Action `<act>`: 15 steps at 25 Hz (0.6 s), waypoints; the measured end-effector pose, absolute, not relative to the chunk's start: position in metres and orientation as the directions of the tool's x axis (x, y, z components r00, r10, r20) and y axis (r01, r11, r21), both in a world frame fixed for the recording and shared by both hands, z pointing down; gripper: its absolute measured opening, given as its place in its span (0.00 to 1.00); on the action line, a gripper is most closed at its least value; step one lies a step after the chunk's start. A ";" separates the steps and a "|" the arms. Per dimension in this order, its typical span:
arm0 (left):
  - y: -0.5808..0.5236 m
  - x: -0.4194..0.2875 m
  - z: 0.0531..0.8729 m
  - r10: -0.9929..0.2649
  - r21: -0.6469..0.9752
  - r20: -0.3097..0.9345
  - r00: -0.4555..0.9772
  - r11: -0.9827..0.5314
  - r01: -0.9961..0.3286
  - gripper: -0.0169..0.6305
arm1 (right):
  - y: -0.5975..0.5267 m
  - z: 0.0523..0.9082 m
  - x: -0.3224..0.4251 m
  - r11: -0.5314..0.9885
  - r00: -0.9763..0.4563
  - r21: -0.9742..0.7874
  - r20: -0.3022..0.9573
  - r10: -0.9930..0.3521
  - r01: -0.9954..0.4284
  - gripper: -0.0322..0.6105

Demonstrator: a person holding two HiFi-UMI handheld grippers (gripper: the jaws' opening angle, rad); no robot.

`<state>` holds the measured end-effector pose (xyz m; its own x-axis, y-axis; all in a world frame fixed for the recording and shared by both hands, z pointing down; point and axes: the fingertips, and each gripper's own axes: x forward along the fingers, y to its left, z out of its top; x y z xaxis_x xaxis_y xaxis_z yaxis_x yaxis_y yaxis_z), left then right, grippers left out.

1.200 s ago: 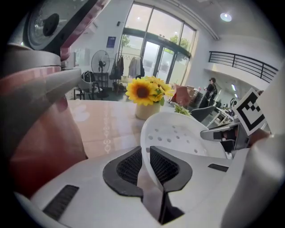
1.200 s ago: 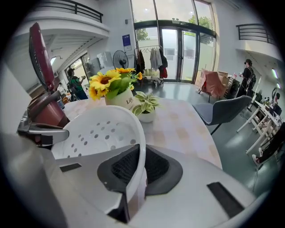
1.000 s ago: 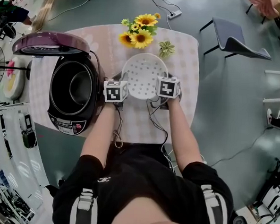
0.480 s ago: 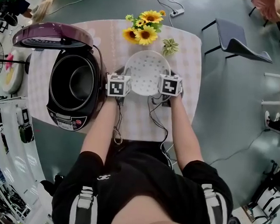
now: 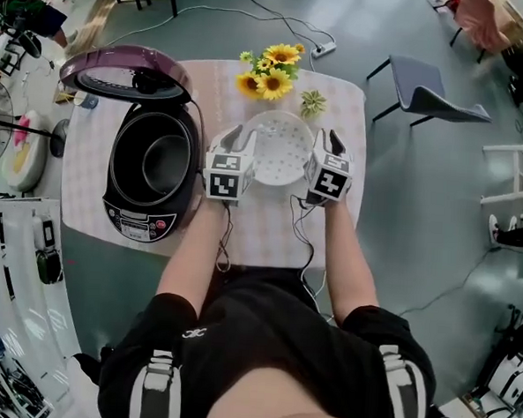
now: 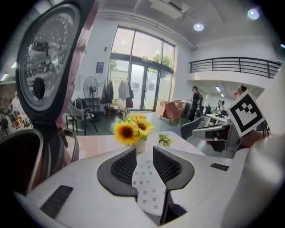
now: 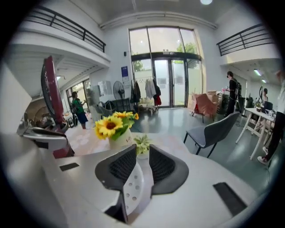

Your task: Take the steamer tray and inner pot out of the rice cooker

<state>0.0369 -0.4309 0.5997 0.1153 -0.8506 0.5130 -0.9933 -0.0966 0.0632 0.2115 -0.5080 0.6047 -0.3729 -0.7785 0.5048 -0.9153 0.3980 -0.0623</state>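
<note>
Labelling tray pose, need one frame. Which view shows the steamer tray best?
Head view: almost the whole round steamer tray shows from above, holes included, lying on the table. The left gripper view shows only a perforated strip of it between the open jaws; the right gripper view shows a narrower sliver.

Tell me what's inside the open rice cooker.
The inner pot sits in the rice cooker; the steamer tray is out, on the table. What lies beneath the pot is covered.
</note>
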 end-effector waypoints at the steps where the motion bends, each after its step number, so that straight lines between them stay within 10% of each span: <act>1: -0.428 0.041 0.585 -0.865 0.058 0.488 0.121 -0.106 -0.993 0.17 | -0.505 0.588 0.214 0.394 -0.377 -0.067 0.472 -0.797 -0.917 0.16; 15: -0.352 0.035 0.375 -0.985 -0.022 0.100 0.139 -0.142 -0.990 0.17 | -0.411 0.383 0.202 0.444 -0.445 -0.030 0.060 -0.894 -0.896 0.16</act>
